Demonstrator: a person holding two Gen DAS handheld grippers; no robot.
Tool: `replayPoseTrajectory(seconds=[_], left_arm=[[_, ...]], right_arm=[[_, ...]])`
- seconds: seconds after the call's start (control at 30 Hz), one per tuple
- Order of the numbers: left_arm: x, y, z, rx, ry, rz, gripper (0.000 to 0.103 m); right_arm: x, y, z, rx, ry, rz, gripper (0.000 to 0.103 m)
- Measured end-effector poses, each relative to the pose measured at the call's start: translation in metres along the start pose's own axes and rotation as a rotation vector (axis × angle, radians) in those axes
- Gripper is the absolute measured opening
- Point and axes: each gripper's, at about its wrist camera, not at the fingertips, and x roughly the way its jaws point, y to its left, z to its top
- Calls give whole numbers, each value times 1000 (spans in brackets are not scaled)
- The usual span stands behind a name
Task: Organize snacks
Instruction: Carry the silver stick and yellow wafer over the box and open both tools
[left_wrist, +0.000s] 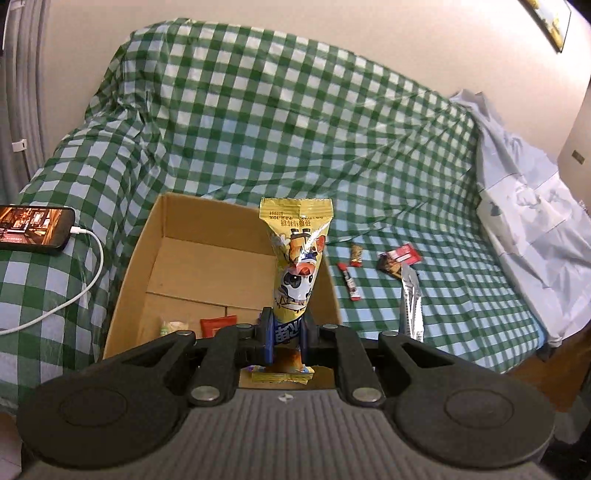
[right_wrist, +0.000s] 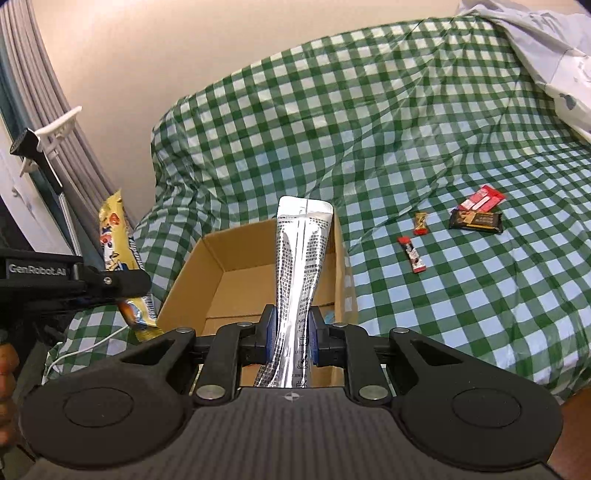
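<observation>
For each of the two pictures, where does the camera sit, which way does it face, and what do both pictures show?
Left wrist: sits behind the left tool, faces the open brown cardboard box; the tool pinches a yellow cartoon snack packet.
Right wrist: sits behind the right tool, faces the same box; it pinches a silver foil packet; fingers show at the left edge.
Shared: box, green checked cloth, small red wrapped bar.

A: Where is the box (left_wrist: 207, 258) sitting?
B: On the sofa (left_wrist: 443, 295) seat, towards its left end, near the front edge. Two packets (left_wrist: 218, 325) are lying inside it.

A: And the loose snacks?
B: Four small bars (right_wrist: 413, 254) are lying to the right of the box, mid-seat. A phone (left_wrist: 35, 230) is resting on the left armrest, and a sheet (left_wrist: 535, 221) is draping the right end.
</observation>
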Motion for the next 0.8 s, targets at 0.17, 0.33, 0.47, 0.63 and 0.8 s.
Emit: replayPoseTrajectory(seconds=[0.17,0.33,0.47,0.63,0.8], left_arm=[[30,10,5,-10,49,8,14],[62,22,10,-23,95,19,14],[85,30,12,-16,116,39,14],[114,41,9,-6,156,60,14],[143,49,2,-3,200,81,14]], right_arm=[[23,4,6,-17,34,-4,19],[46,7,13,-28,67,-16,19],[67,6,16,-32,91,-26,19],[94,4,14,-37,120,-40,19],[120,1,11,-38,152,-50,19]])
